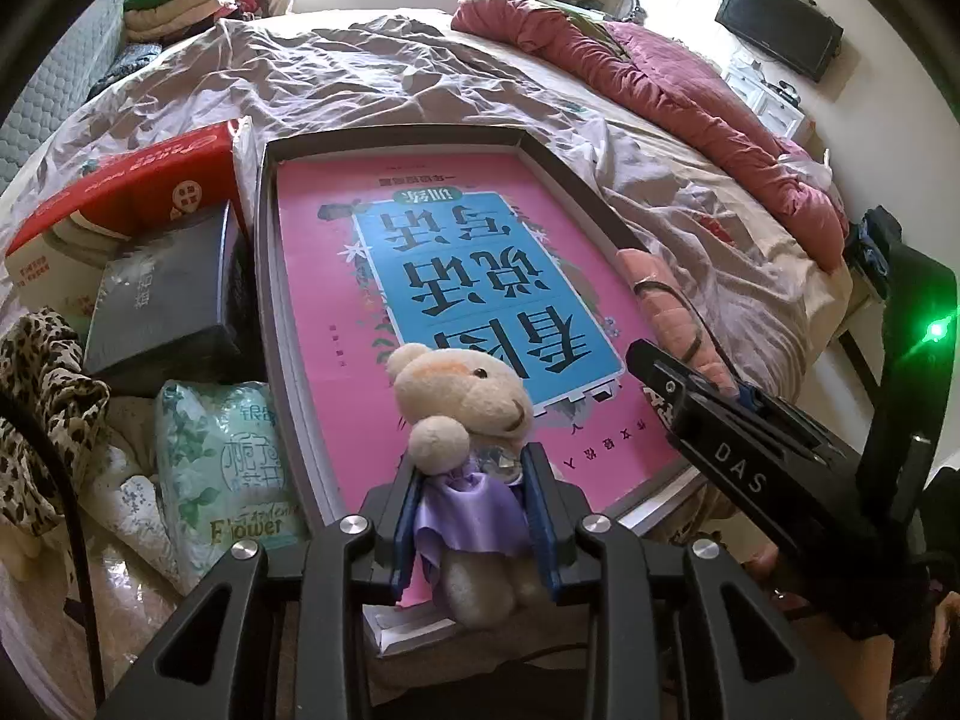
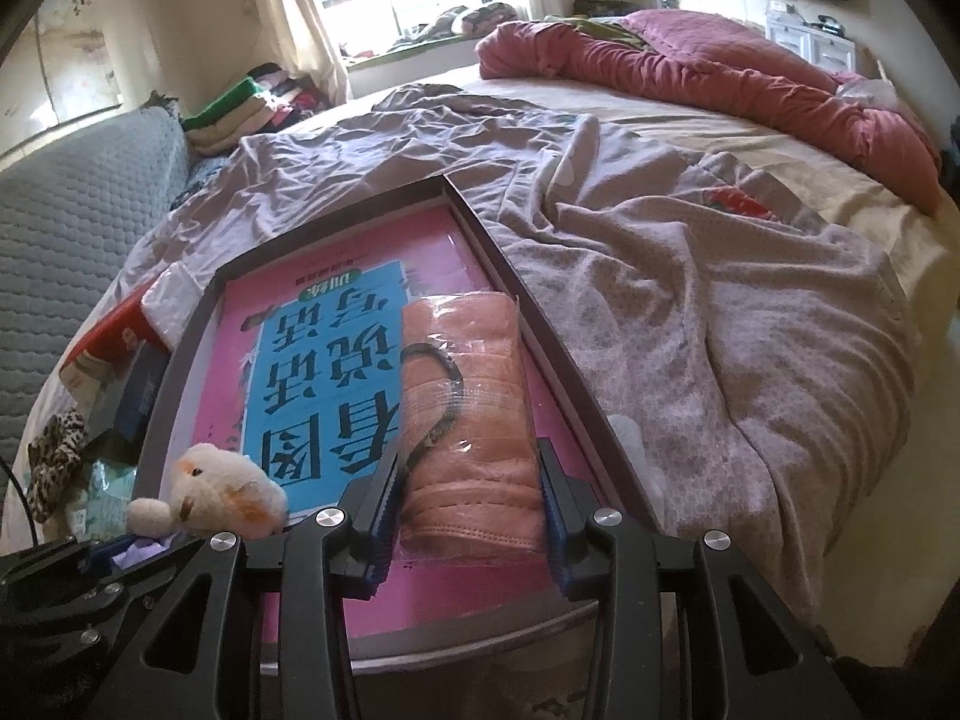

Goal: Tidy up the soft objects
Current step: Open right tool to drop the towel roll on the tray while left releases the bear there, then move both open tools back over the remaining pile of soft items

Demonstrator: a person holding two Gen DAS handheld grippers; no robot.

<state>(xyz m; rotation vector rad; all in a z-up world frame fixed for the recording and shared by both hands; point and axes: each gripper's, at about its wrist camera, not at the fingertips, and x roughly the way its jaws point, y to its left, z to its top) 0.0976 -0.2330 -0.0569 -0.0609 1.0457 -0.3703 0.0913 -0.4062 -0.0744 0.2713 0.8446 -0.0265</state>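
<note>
A bedroom with a wide bed (image 1: 456, 78) under a rumpled grey-mauve sheet fills both views, a rose-red quilt (image 1: 678, 90) heaped along its far right side and a bright window beyond.

From the left wrist camera, a dark-rimmed tray (image 1: 264, 276) sits on the near edge of the bed, lined with a pink book cover (image 1: 468, 276) bearing a blue panel of large characters. The left gripper (image 1: 474, 516) is closed on a small cream teddy bear (image 1: 462, 402) at its purple satin dress, the blue pads pressing each side of the body. The bear's head rises just ahead of the fingertips, over the tray's near end. To the right, the right gripper (image 1: 690, 396) reaches in over the tray's right side, with a salmon-pink wrapped bundle (image 1: 654, 282) ahead of it. Left of the tray lie a red box (image 1: 150, 180), a black box (image 1: 162, 300), a floral soft pack (image 1: 228, 456) and a leopard-print cloth (image 1: 42, 372).

From the right wrist camera, the same tray (image 2: 540, 330) lies ahead. The right gripper (image 2: 471, 516) clamps the salmon-pink wrapped bundle (image 2: 468, 396) between its pads; the bundle stretches forward from the fingers along the tray's right half, a dark cord looped across it. At lower left the teddy bear (image 2: 222, 498) shows, with the left gripper (image 2: 90, 576) below it, only partly visible.
</note>
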